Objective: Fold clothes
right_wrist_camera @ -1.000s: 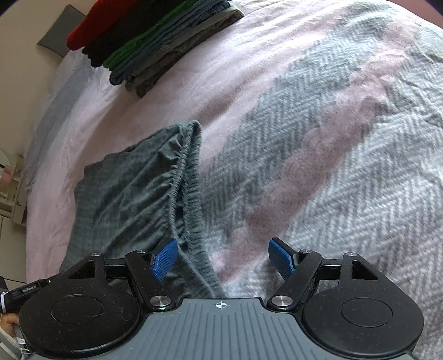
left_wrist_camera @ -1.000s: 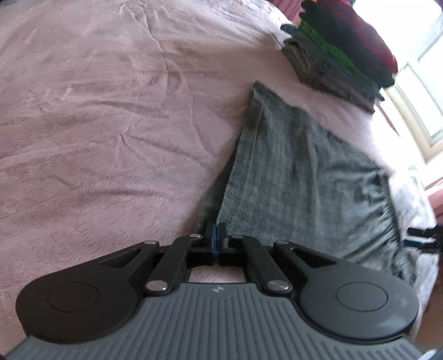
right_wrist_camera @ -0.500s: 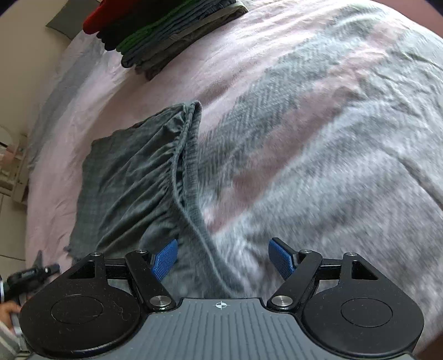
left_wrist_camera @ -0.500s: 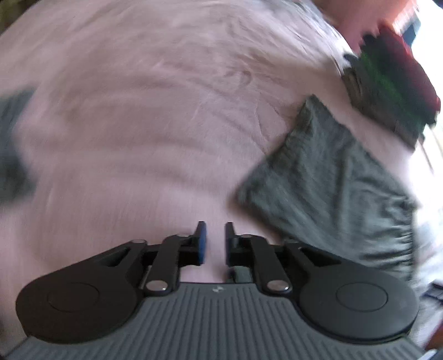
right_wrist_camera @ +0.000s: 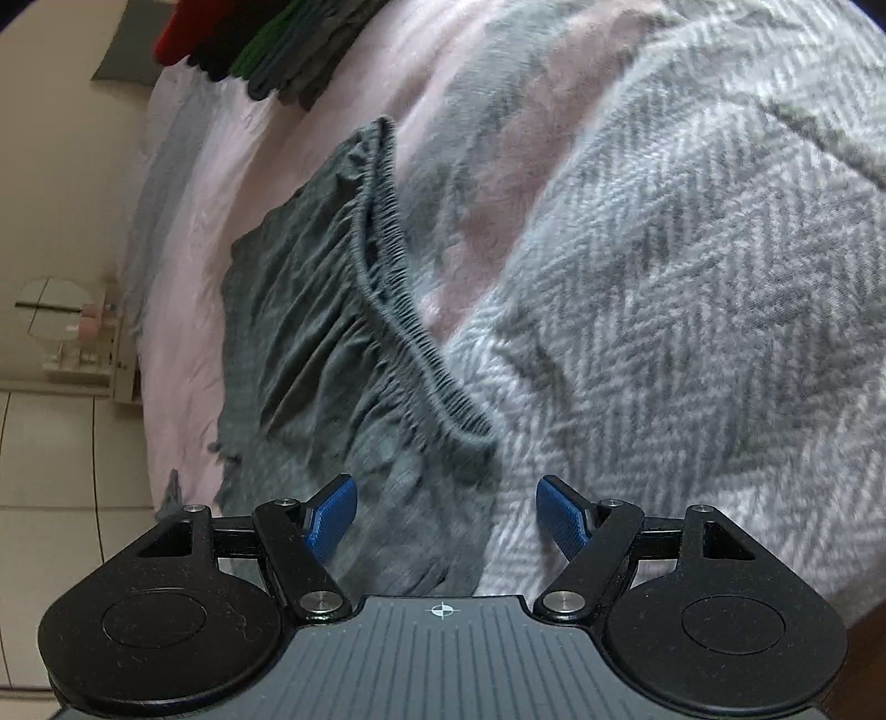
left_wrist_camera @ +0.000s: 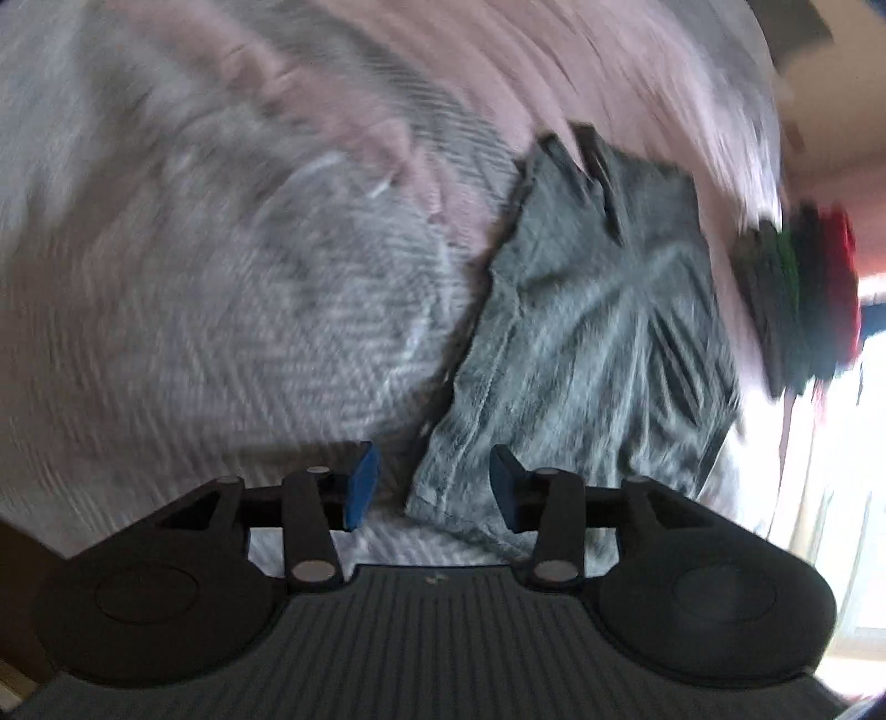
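1. On the bed, one grey pair of shorts [right_wrist_camera: 310, 343] lies flat, partly on the pink sheet [right_wrist_camera: 188, 232] and partly on the grey herringbone blanket [right_wrist_camera: 692, 277]. Its elastic waistband [right_wrist_camera: 398, 310] runs along the blanket side.
2. Both tongs are spread and hold nothing. The left gripper [left_wrist_camera: 432, 487] hovers over a corner of the shorts [left_wrist_camera: 598, 332]; the right gripper [right_wrist_camera: 446, 515] hangs just above the waistband end.
3. Risk: the left view is badly smeared, so the gripper is likely moving fast. A grab made at that speed could miss the corner or drag the cloth askew.
4. Risk: the shorts seem doubled over. A shallow pinch may catch only the top layer, and the layers would slide apart on lifting.
5. Risk: fingers set too low may nip the blanket along with the fabric and pull it up.
6. Risk: the gathered waistband bunches, so the fold may come out crooked.
7. Count: one pair of shorts laid out, one stack of folded clothes [right_wrist_camera: 260, 50] well beyond it (roughly five or six pieces, not clear enough to count surely), two grippers, one blanket, one sheet.
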`<state>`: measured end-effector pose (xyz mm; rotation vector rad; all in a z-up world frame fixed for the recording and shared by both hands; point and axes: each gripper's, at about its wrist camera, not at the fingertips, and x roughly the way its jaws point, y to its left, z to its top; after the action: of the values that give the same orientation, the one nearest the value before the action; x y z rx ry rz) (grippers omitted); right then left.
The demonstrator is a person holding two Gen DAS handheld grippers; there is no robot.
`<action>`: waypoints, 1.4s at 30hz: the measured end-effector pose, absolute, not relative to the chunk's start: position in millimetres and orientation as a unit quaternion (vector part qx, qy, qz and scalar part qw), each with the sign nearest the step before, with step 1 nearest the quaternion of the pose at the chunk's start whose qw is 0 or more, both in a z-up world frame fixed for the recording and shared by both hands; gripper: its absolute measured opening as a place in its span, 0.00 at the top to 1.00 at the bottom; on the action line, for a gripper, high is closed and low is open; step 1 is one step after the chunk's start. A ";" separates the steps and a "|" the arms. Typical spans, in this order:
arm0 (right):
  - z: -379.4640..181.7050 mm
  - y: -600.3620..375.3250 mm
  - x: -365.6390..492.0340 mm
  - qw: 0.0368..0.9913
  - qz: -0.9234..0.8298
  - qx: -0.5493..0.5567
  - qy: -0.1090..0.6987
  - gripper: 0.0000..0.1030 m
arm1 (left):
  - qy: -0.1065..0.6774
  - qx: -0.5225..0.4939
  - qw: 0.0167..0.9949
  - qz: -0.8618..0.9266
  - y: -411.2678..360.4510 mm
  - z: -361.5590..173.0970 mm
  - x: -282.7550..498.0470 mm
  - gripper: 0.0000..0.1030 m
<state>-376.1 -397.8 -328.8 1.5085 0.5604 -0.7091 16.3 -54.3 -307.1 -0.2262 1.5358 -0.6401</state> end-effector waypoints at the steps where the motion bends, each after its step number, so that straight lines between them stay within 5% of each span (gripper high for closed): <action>1: -333.1 -399.5 -376.3 0.633 -0.310 0.668 0.239 0.38 | 0.681 -0.102 0.669 -0.279 -50.5 -308.5 12.1 0.64; 2: -336.3 -401.4 -375.6 0.630 -0.310 0.669 0.243 0.67 | 0.679 -0.099 0.672 -0.278 -50.0 -310.2 10.0 0.70; 3: -339.1 -403.5 -374.4 0.626 -0.312 0.667 0.256 0.82 | 0.677 -0.096 0.675 -0.276 -49.6 -311.9 7.9 0.94; 4: -341.3 -405.4 -374.3 0.623 -0.316 0.662 0.273 0.91 | 0.672 -0.086 0.681 -0.278 -49.0 -311.8 5.4 0.98; 10: -321.3 -403.3 -376.9 0.652 -0.313 0.604 0.336 0.91 | 0.642 -0.026 0.711 -0.284 -46.7 -304.7 -9.3 0.97; 12: -311.6 -396.9 -368.2 0.672 -0.309 0.574 0.352 0.84 | 0.634 0.003 0.721 -0.281 -52.0 -296.1 -11.8 0.93; 14: -302.0 -389.3 -358.0 0.693 -0.305 0.541 0.365 0.27 | 0.624 0.041 0.730 -0.274 -58.3 -283.4 -13.1 0.88; 20: -273.3 -366.5 -327.3 0.750 -0.288 0.439 0.402 0.26 | 0.582 0.091 0.745 -0.314 -84.8 -246.2 -17.1 0.81; 25: -249.3 -347.5 -301.7 0.789 -0.272 0.348 0.427 0.26 | 0.584 0.134 0.719 -0.353 -111.0 -265.8 -28.5 0.71; 30: -279.5 -330.0 -301.2 0.723 -0.312 0.347 0.509 0.26 | 0.611 0.159 0.686 -0.361 -99.8 -284.0 -30.9 0.69; 37: -231.4 -302.4 -325.4 0.685 -0.352 0.368 0.521 0.26 | 0.615 0.215 0.670 -0.356 -78.0 -236.8 -23.6 0.62; 40: -207.0 -278.2 -319.7 0.685 -0.362 0.368 0.515 0.06 | 0.595 0.238 0.674 -0.367 -73.0 -208.7 -23.0 0.56; 42: -192.4 -260.8 -313.9 0.690 -0.365 0.366 0.507 0.06 | 0.580 0.243 0.677 -0.381 -68.5 -192.1 -23.2 0.54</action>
<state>-313.9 -260.8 -192.4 0.8180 1.1328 -0.8166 -23.2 -68.5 -192.1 0.5469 1.3041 -0.8569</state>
